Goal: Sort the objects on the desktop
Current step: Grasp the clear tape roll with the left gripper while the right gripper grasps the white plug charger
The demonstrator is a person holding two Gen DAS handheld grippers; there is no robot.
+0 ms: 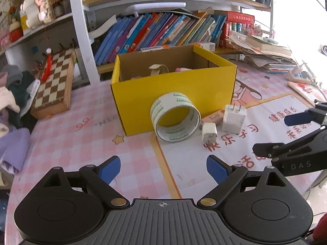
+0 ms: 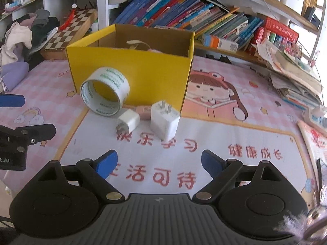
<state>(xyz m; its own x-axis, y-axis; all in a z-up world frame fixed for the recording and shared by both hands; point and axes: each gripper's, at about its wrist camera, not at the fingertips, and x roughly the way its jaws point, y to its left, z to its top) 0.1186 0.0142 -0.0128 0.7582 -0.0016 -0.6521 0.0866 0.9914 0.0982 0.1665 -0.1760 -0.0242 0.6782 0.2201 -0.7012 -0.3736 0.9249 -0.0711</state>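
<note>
- The left hand-held gripper [image 1: 163, 168] hangs above the tabletop [image 1: 81, 143] with its blue pads spread wide and nothing between them; it is released.
- The right hand-held gripper [image 2: 159, 162] is likewise released, its blue pads wide apart over the printed mat [image 2: 204, 134], grasping nothing; in the left wrist view it shows at the right edge, well apart from the left one.
- A yellow cardboard box [image 1: 173, 89] stands open-topped in the middle of the tabletop; inside it a beige loop-shaped thing and something pink can be seen, too hidden to name.
- A roll of tape [image 1: 175, 118] with green lettering stands on its edge, leaning against the front wall of the box.
- Just right of the roll lies a small white charger [image 1: 208, 132] on its side, prongs toward the camera.
- A larger white charger [image 1: 234, 118] stands upright beside it, prongs pointing up.
- A pink eraser [image 1: 212, 117] lies between the two chargers and the box, just beside the box's front corner.
- Behind the box, a row of leaning books [image 1: 159, 32] fills a shelf; a folded chessboard [image 1: 55, 81] lies tilted at the left, next to a heap of clothes [image 1: 12, 94].
- A stack of papers [image 2: 294, 77] sits at the right edge of the tabletop.
</note>
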